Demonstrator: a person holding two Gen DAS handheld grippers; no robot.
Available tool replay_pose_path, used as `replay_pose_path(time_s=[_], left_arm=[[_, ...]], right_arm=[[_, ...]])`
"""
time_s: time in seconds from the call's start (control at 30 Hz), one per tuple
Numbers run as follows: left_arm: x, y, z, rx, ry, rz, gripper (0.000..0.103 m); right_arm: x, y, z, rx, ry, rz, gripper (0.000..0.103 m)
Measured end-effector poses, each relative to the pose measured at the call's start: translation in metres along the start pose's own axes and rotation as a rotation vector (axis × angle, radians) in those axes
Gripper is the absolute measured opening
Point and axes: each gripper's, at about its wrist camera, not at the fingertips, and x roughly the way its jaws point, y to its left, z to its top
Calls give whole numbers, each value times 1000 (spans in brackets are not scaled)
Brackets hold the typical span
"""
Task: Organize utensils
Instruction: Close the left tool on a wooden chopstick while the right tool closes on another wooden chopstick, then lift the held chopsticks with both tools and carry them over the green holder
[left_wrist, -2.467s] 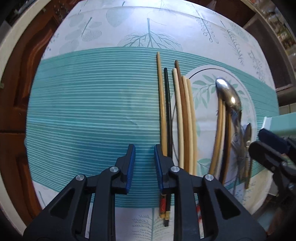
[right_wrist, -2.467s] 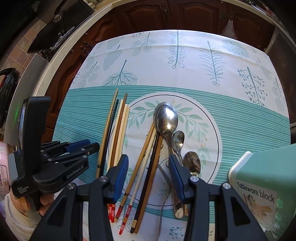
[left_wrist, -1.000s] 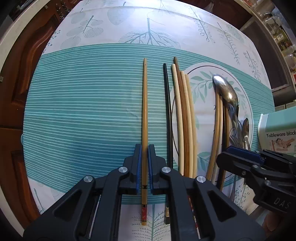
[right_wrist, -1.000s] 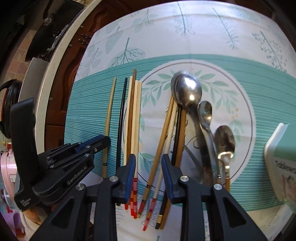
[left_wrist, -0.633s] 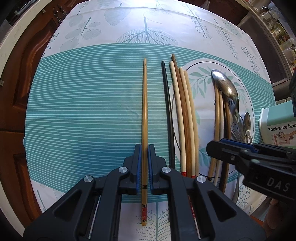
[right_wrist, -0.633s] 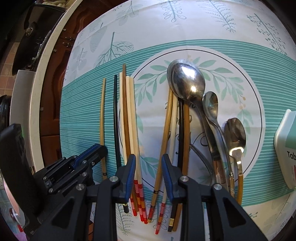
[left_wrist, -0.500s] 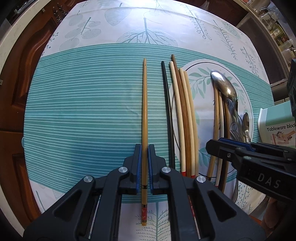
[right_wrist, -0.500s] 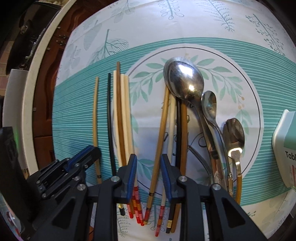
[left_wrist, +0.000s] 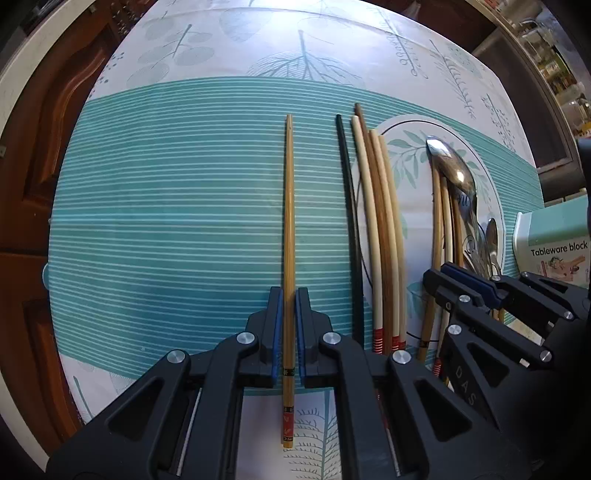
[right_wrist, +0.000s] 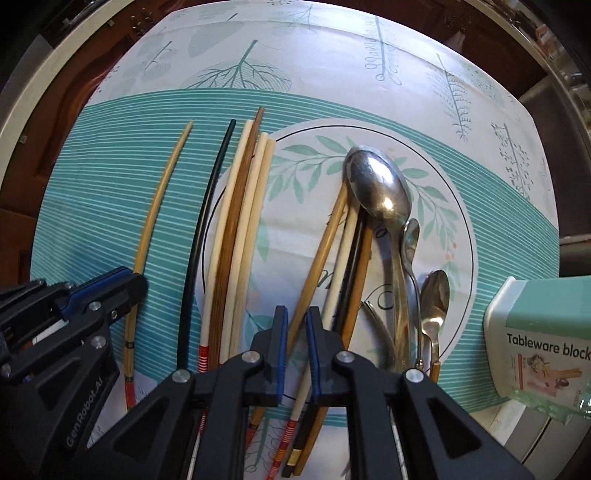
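1. My left gripper (left_wrist: 289, 325) is clamped on a tan bamboo chopstick (left_wrist: 289, 229) that lies alone on the teal striped band of the tablecloth (left_wrist: 166, 221), its red-marked end sticking out beneath the jaws

2. My right gripper (right_wrist: 296, 332) has its jaws closing to a narrow gap around a brown chopstick (right_wrist: 321, 254) from the bunch on the printed leaf circle; I cannot tell whether the pads press on it yet

3. Between the two grippers I see a black chopstick (right_wrist: 201, 236) lying beside a tight group of cream and dark wood chopsticks (right_wrist: 236, 236), some with red-and-white banded ends

4. A large steel spoon (right_wrist: 380, 188) and two smaller spoons (right_wrist: 436, 299) lie to the right of the bunch, handles towards me

5. At the right edge stands a pale green box (right_wrist: 543, 332) whose label reads "Tableware block"

6. Lettering on the left gripper's body, seen from the right wrist, reads "Gen Robot.AI"; the right gripper's body shows "DAS" in the left wrist view
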Motion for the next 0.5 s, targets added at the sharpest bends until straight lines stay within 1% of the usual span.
replay_pose_path(time_s=[0.13, 0.2, 0.27, 0.37, 0.4, 0.43, 0.47, 0.5], left_arm=[[-2, 7, -4, -14, 0, -5, 5], [-2, 7, -8, -17, 1, 4, 5], [-5, 9, -11, -21, 6, 13, 4], [-5, 7, -14, -15, 6, 34, 4], [-4, 4, -16, -9, 5, 42, 4], [-4, 2, -17, -2, 4, 50, 4], [-4, 0, -19, 6, 1, 59, 4], [-5, -2, -21, 13, -1, 66, 4]], right_arm=[[0, 11, 1, -7, 1, -39, 11], [-1, 16, 1, -20, -18, -58, 9], [-2, 18, -3, -20, -37, -58, 8], [-5, 4, -8, 22, -37, 26, 6], [-5, -6, -9, 58, -22, 100, 6], [-4, -12, -9, 73, -18, 132, 6], [-4, -22, -11, 103, -16, 183, 6], [-4, -28, -13, 111, -24, 212, 6]])
